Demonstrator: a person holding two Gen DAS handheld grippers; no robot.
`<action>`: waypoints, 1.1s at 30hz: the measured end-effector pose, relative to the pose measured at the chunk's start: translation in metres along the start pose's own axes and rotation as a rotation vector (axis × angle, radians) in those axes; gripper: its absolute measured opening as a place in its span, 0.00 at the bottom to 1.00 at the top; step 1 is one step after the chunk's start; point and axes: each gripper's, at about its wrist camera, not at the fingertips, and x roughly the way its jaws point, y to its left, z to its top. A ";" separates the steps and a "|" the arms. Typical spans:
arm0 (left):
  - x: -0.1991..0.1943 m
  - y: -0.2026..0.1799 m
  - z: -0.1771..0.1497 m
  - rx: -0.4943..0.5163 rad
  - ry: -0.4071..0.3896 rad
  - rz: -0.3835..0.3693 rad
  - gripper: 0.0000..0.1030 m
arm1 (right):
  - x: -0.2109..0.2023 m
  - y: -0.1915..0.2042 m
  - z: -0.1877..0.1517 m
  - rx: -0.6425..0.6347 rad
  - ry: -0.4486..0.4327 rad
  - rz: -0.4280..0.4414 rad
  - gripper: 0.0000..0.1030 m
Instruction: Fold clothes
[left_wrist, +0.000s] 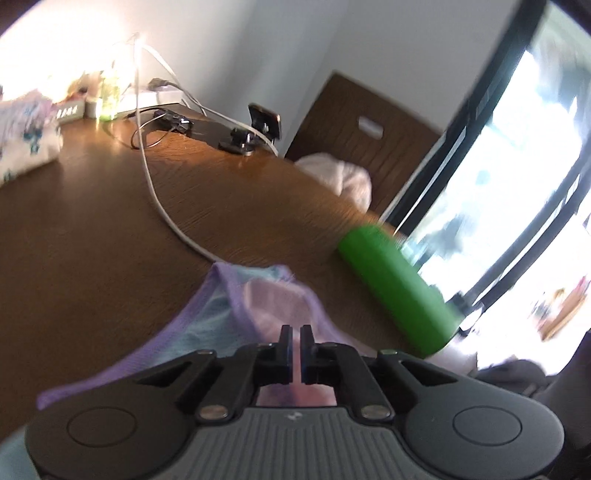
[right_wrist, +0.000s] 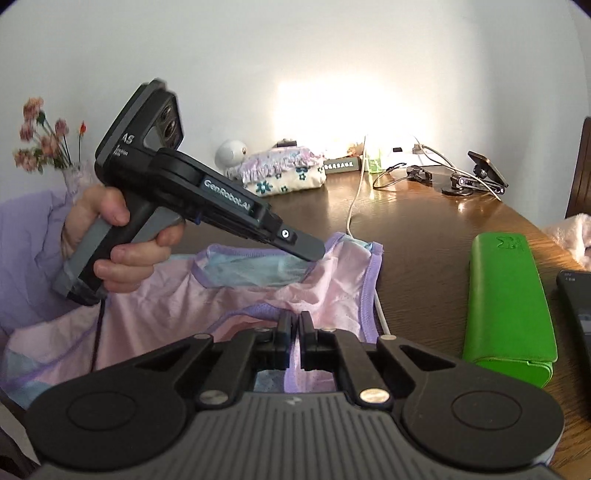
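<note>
A pink garment with purple trim and a light blue inner panel (right_wrist: 258, 291) lies on the brown wooden table (right_wrist: 424, 236). It also shows in the left wrist view (left_wrist: 273, 299). My left gripper (left_wrist: 296, 332) is shut on the garment's fabric; in the right wrist view its fingers (right_wrist: 306, 251) pinch the neckline edge, held by a hand. My right gripper (right_wrist: 294, 319) is shut on the purple-trimmed edge near the garment's front.
A green case (right_wrist: 509, 299) lies to the right of the garment, and shows too in the left wrist view (left_wrist: 399, 284). A white cable (left_wrist: 155, 192) crosses the table. Folded floral clothes (right_wrist: 284, 173), a phone stand (right_wrist: 484, 170) and clutter line the far edge. A dark device (right_wrist: 576, 306) lies far right.
</note>
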 end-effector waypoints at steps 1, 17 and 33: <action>-0.003 0.001 0.000 -0.012 -0.017 0.000 0.00 | -0.001 0.000 0.001 0.002 -0.008 -0.001 0.04; 0.007 -0.016 -0.017 0.151 0.084 0.099 0.26 | 0.001 -0.003 -0.011 0.174 0.065 0.178 0.18; -0.016 -0.015 -0.003 0.150 0.025 0.059 0.01 | 0.001 0.022 -0.020 0.123 -0.057 0.214 0.02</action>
